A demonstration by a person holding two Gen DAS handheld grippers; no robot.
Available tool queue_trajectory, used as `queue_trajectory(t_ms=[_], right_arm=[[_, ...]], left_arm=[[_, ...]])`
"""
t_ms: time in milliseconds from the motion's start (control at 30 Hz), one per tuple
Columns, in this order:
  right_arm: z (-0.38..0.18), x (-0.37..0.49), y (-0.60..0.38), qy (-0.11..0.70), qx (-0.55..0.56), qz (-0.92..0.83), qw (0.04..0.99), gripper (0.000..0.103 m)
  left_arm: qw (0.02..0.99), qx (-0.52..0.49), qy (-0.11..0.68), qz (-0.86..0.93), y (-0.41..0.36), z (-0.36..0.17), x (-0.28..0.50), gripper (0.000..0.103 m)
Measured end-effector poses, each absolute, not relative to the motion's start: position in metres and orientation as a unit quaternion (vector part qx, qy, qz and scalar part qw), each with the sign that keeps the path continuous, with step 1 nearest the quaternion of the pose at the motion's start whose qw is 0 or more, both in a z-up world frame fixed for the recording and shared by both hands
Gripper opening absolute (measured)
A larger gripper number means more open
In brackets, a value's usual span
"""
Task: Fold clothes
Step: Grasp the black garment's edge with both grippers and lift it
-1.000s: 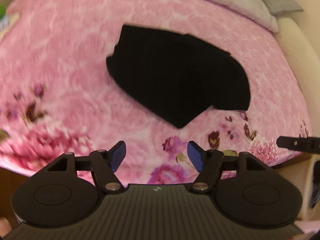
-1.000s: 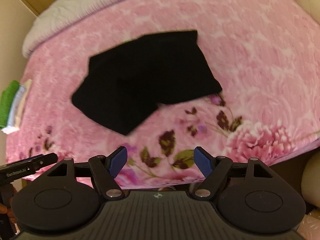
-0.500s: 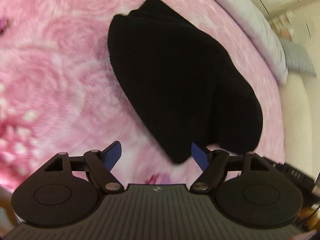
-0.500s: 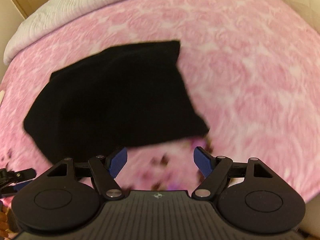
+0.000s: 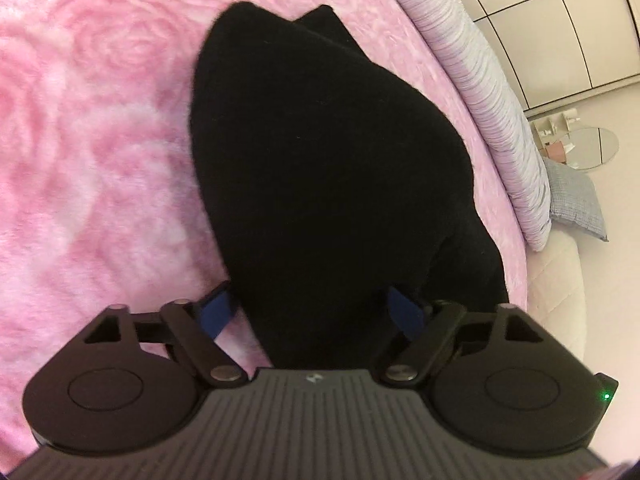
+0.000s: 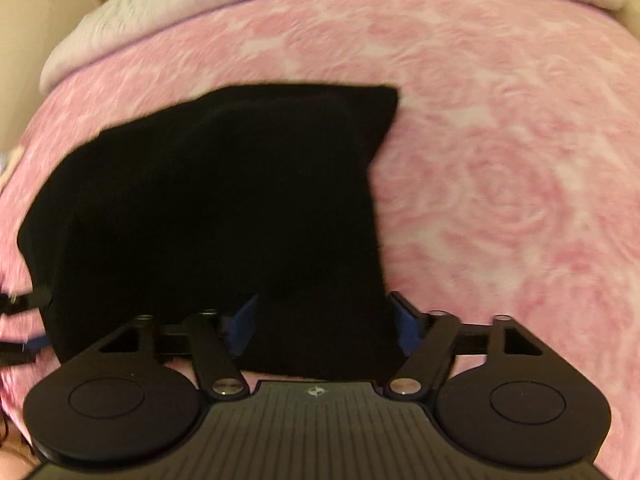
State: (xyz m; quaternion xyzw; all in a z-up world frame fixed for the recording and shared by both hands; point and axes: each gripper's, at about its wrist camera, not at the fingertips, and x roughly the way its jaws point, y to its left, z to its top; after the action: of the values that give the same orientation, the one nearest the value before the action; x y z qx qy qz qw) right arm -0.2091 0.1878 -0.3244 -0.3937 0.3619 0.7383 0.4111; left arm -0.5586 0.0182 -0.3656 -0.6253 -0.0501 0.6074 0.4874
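Since a second ago: both grippers have dropped from well above the bed to the black garment's near edge.
Garment: black knitted cloth (image 5: 320, 160), partly folded, fills the frame centre on a pink rose-patterned fleece blanket (image 5: 88, 128).
Left gripper (image 5: 310, 310): jaws wide, closing, a cloth corner between them, not yet pinched.
Right gripper (image 6: 324, 326): likewise wide and closing, straddling the hem, lower centre.
Meaning: probably the grasp before the next fold.
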Motion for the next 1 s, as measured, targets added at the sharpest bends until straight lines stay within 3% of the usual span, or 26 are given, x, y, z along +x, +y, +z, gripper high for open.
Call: queue_trajectory(t_ms=[33,67,100,167,200,267,567,800,1000], right_arm=[[-0.326,-0.211,0.186,0.358,-0.400,0.739,0.406,0.062],[-0.327,-0.212,0.183,0.355,-0.406,0.740,0.403,0.048],[-0.328,-0.212,0.181,0.356,-0.409,0.738,0.402,0.041],[-0.327,-0.208,0.176,0.368,-0.404,0.737,0.399,0.018],[-0.324,-0.207,0.174,0.376,-0.397,0.739,0.395,0.012],[-0.318,-0.203,0.170,0.391,-0.383,0.742,0.387,0.011],[-0.230,-0.169,0.126,0.458,-0.238,0.792,0.326,0.010],[-0.109,-0.149,0.070,0.425,-0.159,0.834,0.314,0.010],[-0.002,-0.153,0.025,0.349,-0.102,0.883,0.296,0.010]], left_arm=[[0.492,-0.621,-0.045,0.608,0.021,-0.366,-0.557,0.069],[0.495,-0.618,-0.041,0.609,0.022,-0.366,-0.556,0.057],[0.498,-0.618,-0.038,0.607,0.022,-0.366,-0.556,0.039],[0.504,-0.622,-0.040,0.597,0.020,-0.369,-0.558,0.015],[0.506,-0.627,-0.046,0.590,0.019,-0.369,-0.560,0.012],[0.520,-0.618,-0.041,0.588,0.018,-0.362,-0.560,0.007],[0.610,-0.524,-0.028,0.593,-0.016,-0.251,-0.585,0.005],[0.663,-0.459,-0.032,0.590,-0.045,-0.124,-0.619,0.001],[0.707,-0.402,-0.065,0.579,-0.076,-0.030,-0.625,0.001]])
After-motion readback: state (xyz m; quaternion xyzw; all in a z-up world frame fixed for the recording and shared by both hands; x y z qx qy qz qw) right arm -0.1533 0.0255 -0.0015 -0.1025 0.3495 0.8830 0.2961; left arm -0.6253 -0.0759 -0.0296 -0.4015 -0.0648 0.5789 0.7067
